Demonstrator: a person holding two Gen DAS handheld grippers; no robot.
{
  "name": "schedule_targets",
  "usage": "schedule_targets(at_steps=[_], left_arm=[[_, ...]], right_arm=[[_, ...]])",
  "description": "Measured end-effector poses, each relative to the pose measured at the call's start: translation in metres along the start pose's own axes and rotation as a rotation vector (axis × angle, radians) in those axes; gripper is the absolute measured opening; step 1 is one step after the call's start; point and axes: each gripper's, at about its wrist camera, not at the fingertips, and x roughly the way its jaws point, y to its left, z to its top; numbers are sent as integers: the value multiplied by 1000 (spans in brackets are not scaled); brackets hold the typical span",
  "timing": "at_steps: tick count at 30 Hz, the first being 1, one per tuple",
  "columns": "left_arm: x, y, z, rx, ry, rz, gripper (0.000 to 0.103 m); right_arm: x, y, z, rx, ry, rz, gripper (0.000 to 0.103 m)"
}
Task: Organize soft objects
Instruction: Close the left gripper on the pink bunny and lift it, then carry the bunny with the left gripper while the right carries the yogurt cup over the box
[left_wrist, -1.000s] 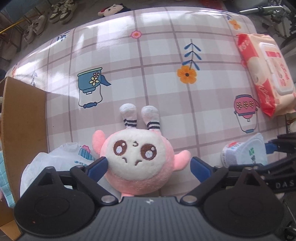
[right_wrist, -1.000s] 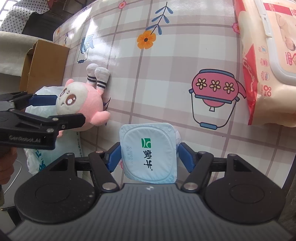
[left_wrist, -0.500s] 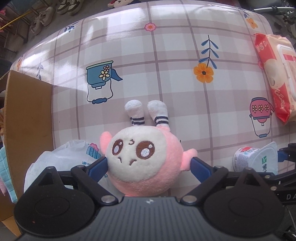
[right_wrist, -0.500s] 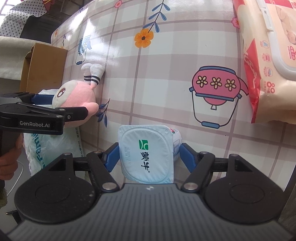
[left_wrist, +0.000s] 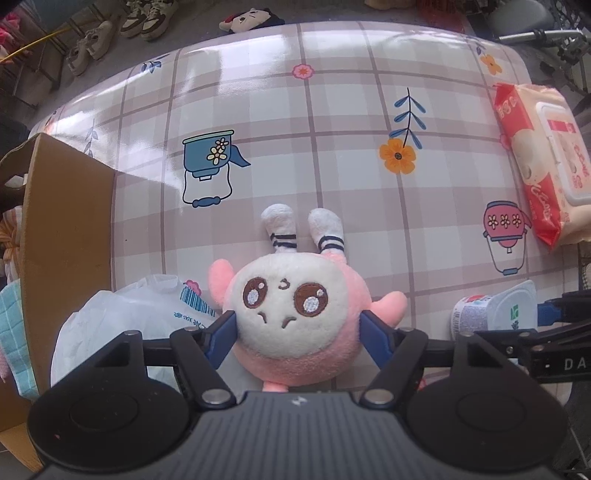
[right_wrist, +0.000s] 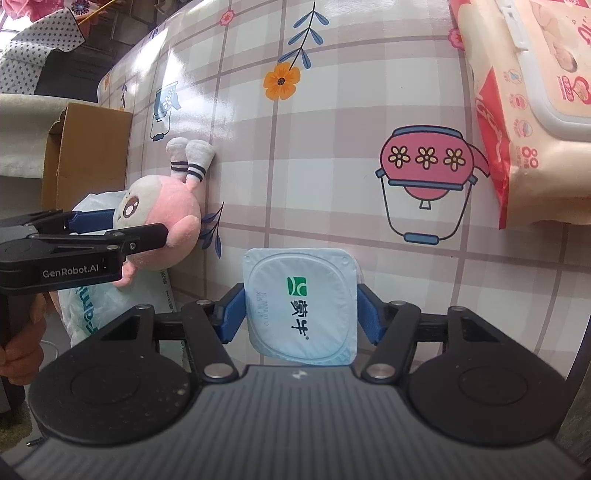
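Your left gripper (left_wrist: 297, 334) has its blue pads pressed into the round pink-and-white plush toy (left_wrist: 295, 317), held over the checked floral tablecloth (left_wrist: 295, 110) beside the crumpled white plastic bag (left_wrist: 122, 317). Your right gripper (right_wrist: 301, 308) clamps the square foil-lidded yogurt cup (right_wrist: 301, 302) just above the cloth.

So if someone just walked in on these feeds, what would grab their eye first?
Probably the pink plush, face up between the left gripper jaws near the table's front edge. Next, the yogurt cup in the right gripper, blue foil lid facing the camera. Then the wipes pack far right and the cardboard box on the left.
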Motion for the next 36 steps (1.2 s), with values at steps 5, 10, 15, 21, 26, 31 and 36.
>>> schedule_targets(at_steps=[5,10,15,21,26,31,36], left_arm=[[-18,2,-9,-12,-54,-9,72],[-42,10,-17,-51,-127,-35,71],[-65,24,-25,-115,-195,-60,71],[-107,62,-44,-196,-261,-58,71],[-150,118,-73,-258,-315,-27,71],[-187,187,-113,-303,-317,69,71],[-197,252,-155,-341,-302,137,71]], right_arm=[[-9,2,-3,22,-27,20,60],[-24,4,-2,53,-65,63,59],[-43,7,3,99,-98,128,59],[-72,47,12,70,-137,168,59],[-84,107,11,25,-159,223,59],[-81,190,-2,-47,-149,306,60],[-57,279,-16,-103,-104,410,60]])
